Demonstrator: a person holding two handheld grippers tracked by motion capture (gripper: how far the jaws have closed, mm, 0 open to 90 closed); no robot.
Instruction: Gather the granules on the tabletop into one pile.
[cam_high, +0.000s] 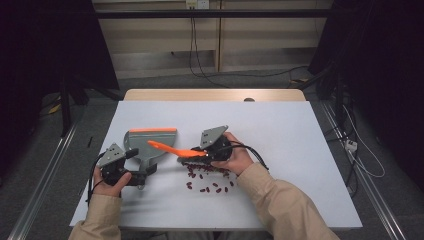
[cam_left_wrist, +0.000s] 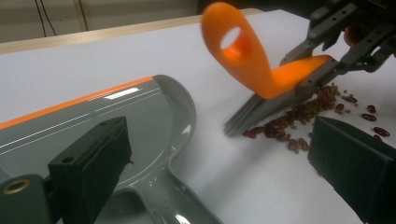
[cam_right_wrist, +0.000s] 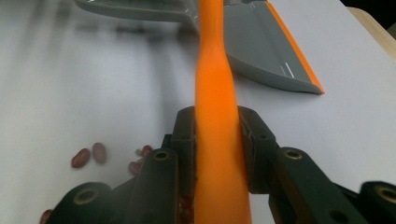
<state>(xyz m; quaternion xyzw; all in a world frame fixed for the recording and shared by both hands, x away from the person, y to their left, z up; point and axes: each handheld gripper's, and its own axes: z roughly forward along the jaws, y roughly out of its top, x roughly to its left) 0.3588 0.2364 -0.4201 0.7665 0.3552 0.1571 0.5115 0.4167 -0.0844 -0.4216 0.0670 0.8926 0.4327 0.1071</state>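
Orange brush: a small hand brush (cam_high: 175, 149) with an orange handle and grey bristles is gripped by the right gripper (cam_high: 212, 148); the handle is seen clamped between both jaws in the right gripper view (cam_right_wrist: 215, 140), the jaws drawn in narrow against its sides.
Brush attitude: the handle is angled up and away from the gripper, its looped end with a hanging hole raised above the table (cam_left_wrist: 233, 44); the bristles (cam_left_wrist: 261, 109) are pressed down at the edge of the bean pile.
Beans: dark red beans (cam_high: 207, 177) are scattered on the white table (cam_high: 300, 150), mostly below and in front of the right hand (cam_high: 235, 160); a denser heap (with small greenish bits mixed in) lies just at the bristle tips (cam_left_wrist: 299, 121).
Dustpan: a grey dustpan (cam_high: 147, 142) with an orange lip lies flat on the table, left of the brush, its open edge pointing away from the person.
Left gripper: the left gripper (cam_high: 120, 167) is placed at the dustpan's handle end; in the left gripper view the handle (cam_left_wrist: 163, 200) runs between the two jaws, which stand wide apart and clear of it.
Left hand: the left hand (cam_high: 110, 182) is wrapped around its gripper body near the table's front edge.
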